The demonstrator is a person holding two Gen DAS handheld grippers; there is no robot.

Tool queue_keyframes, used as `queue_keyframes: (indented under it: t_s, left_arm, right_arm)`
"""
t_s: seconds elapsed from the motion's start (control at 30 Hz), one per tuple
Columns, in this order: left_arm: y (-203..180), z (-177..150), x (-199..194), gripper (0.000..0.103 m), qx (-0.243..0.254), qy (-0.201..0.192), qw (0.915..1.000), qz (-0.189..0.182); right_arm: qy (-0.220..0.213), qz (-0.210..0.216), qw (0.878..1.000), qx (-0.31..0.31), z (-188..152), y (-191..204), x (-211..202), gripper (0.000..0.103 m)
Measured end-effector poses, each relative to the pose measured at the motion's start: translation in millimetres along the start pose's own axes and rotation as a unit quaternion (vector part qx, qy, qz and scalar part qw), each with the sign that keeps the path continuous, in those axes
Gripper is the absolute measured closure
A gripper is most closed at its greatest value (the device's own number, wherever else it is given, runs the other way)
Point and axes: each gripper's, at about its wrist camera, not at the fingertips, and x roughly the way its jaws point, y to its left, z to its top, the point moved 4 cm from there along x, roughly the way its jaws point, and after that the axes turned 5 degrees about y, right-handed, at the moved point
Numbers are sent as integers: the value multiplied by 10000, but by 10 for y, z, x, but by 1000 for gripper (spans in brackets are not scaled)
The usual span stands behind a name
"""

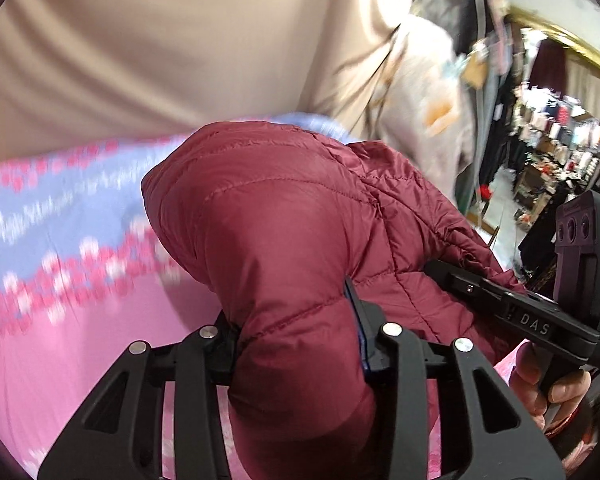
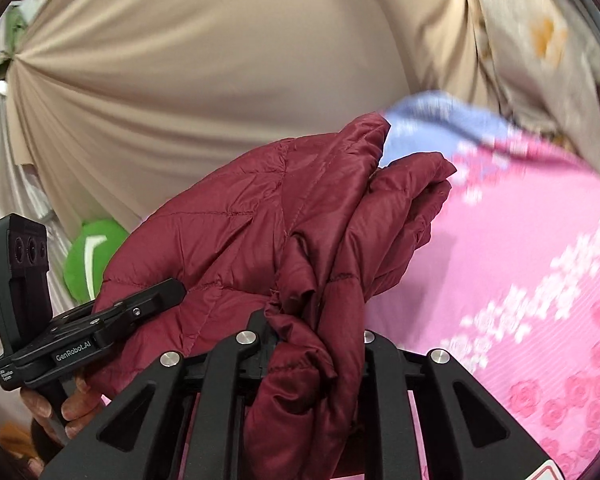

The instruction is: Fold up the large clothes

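Clothing shop; hanging garments (image 1: 416, 92), stocked shelves (image 1: 560, 148), draped curtain (image 2: 204, 92)

A draped beige fabric backdrop (image 2: 204, 80) fills the wall behind a pink floral bedsheet with a blue band (image 2: 532, 264); crowded shop shelves (image 1: 556, 148) stand far right.

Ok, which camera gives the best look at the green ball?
The right wrist view: the green ball shows at left, partly hidden behind the maroon puffer jacket. The left wrist view doesn't show it at all.
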Motion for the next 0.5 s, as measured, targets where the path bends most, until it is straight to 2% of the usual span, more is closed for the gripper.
queue_keyframes:
  t_s: [0.1, 0.27, 0.4, 0.5]
  left_arm:
    - [-102, 168, -355, 65, 251, -531, 9983, -27]
    - [-139, 424, -1016, 65, 633, -1516, 9863, 114]
    - [-20, 584, -1519, 64, 815, -2243, 9704, 375]
    - [167, 673, -1863, 64, 894, -2747, 9553, 627]
  right_arm:
    - [-506, 98, 9985, -194, 148, 157, -315, 87]
    - [-1310, 369, 9884, -679, 432, 618, -734, 87]
    - [-1766, 666, 9753, -1150, 662, 1059, -924, 87]
    - [-2028, 925, 9640, -1450, 829, 1407, -948, 86]
